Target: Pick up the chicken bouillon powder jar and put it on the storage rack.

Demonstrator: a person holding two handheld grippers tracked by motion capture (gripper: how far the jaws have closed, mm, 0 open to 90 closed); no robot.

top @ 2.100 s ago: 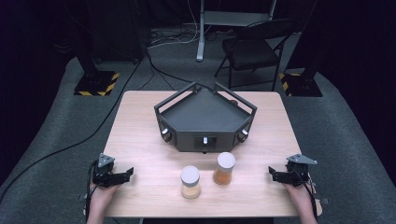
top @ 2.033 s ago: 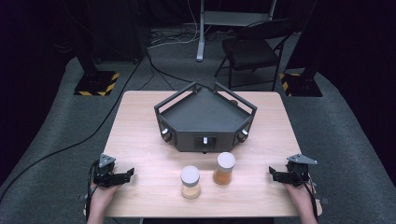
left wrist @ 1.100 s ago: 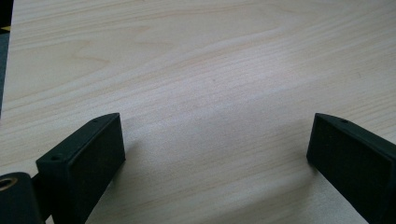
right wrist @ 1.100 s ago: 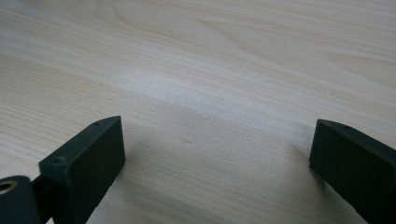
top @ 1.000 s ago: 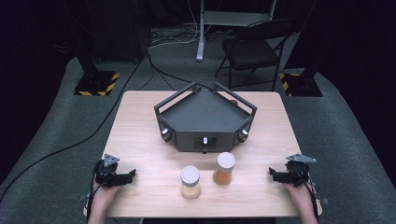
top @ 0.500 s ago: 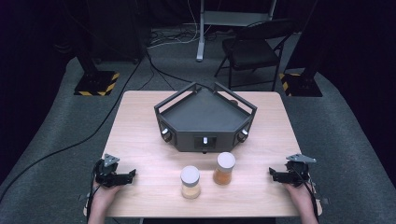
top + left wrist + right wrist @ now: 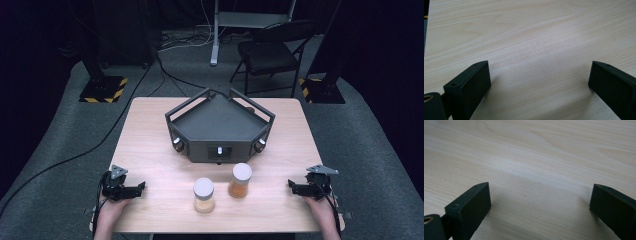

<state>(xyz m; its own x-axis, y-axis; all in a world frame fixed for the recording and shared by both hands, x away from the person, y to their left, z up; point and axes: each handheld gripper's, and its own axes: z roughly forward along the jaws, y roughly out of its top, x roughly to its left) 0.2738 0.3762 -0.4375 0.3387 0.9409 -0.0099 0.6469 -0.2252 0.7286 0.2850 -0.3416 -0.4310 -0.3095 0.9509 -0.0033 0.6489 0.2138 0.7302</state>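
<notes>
A dark room with grey carpet surrounded a pale wooden surface (image 7: 150,145); a black folding chair (image 7: 270,52) stood behind it, and yellow-and-black striped stand bases sat on the floor at either side. At the middle of the surface sat a dark grey, angular tray-like fixture (image 7: 217,127) with raised rails and small round knobs on its front faces. Just in front of it stood two small jars with pale lids, both upright and near each other without touching — the lighter jar (image 7: 204,195) closer to the person, the amber jar (image 7: 240,180) a little farther back and to the right. The left gripper (image 7: 134,189) rested low at the near left edge, held in the person's hand, its jaws spread wide apart over bare wood, as the left gripper view also showed. The right gripper (image 7: 291,187) sat at the near right edge, jaws likewise wide apart and empty. Both grippers pointed inward toward the jars but lay well apart from them. Judging by this, the work had not begun — neither jar was touched, the fixture was bare, and every step of reaching, grasping and moving remained. No brand, label or readable writing could be made out anywhere.
</notes>
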